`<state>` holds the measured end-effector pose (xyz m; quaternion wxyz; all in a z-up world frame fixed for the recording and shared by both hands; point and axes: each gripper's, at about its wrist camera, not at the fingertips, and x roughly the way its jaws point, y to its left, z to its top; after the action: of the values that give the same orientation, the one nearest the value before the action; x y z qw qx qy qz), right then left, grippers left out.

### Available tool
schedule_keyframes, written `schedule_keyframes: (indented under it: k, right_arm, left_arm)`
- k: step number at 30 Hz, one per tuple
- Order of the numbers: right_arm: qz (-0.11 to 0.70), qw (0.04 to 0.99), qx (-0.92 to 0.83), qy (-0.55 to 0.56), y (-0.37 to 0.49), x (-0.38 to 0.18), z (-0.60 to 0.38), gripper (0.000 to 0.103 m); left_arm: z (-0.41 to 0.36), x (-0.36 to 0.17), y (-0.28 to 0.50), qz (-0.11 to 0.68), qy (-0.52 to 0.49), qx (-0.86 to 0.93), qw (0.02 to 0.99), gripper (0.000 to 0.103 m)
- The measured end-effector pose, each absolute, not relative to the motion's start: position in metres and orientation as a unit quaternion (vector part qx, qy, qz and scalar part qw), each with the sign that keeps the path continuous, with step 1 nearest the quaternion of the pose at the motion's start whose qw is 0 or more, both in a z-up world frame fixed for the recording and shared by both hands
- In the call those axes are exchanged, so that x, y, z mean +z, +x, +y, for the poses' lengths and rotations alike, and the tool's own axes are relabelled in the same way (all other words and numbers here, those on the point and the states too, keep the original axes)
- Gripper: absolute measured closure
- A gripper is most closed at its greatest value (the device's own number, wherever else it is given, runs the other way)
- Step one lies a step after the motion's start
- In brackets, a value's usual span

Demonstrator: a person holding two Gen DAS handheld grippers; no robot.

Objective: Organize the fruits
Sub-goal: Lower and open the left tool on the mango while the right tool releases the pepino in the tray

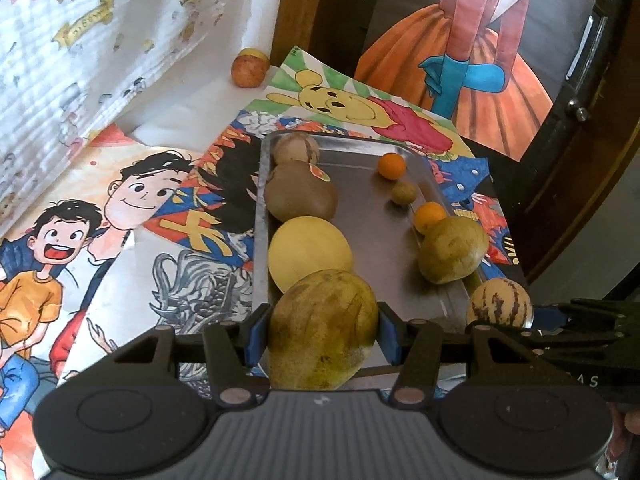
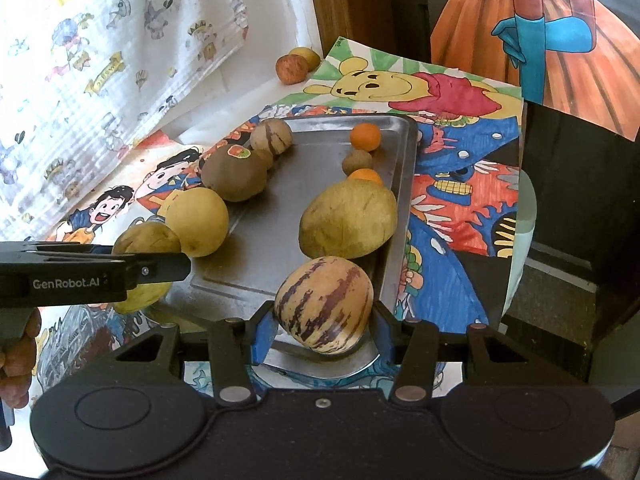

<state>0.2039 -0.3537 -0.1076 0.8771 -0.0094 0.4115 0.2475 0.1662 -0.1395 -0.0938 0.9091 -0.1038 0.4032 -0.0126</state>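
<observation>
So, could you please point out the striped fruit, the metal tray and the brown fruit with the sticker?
striped fruit (image 2: 324,304): right wrist view, middle of its striped skin.
metal tray (image 2: 280,216): right wrist view, bare floor.
brown fruit with the sticker (image 1: 300,196): left wrist view, centre of its brown side.

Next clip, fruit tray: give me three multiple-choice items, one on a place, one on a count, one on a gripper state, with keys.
1. Where does the brown fruit with the sticker lie?
A. In the row along the tray's left side
B. On the Pooh drawing
C. Between the right gripper's fingers

2. How many small orange fruits are on the tray?
A. None
B. Two
C. Five

3. What is the right gripper doing?
A. Open over bare tray
B. Shut on nothing
C. Shut on the striped fruit

Key: 1 A, it sits between the round yellow fruit and a small striped one. 2 B, one at the far edge, one partly hidden behind the green-yellow fruit. 3 C, both blue pads press the striped fruit's sides.
</observation>
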Motion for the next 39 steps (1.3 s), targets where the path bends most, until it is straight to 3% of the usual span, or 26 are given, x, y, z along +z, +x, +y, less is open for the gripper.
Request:
schedule_keyframes:
  k: [39]
  right_arm:
    - [0.366, 0.894, 0.253, -0.059, 0.209, -0.121, -0.335, 0.051]
  left_arm:
    - [-0.142, -0.110, 0.182, 0.381, -0.083, -0.047, 0.919, 0.044]
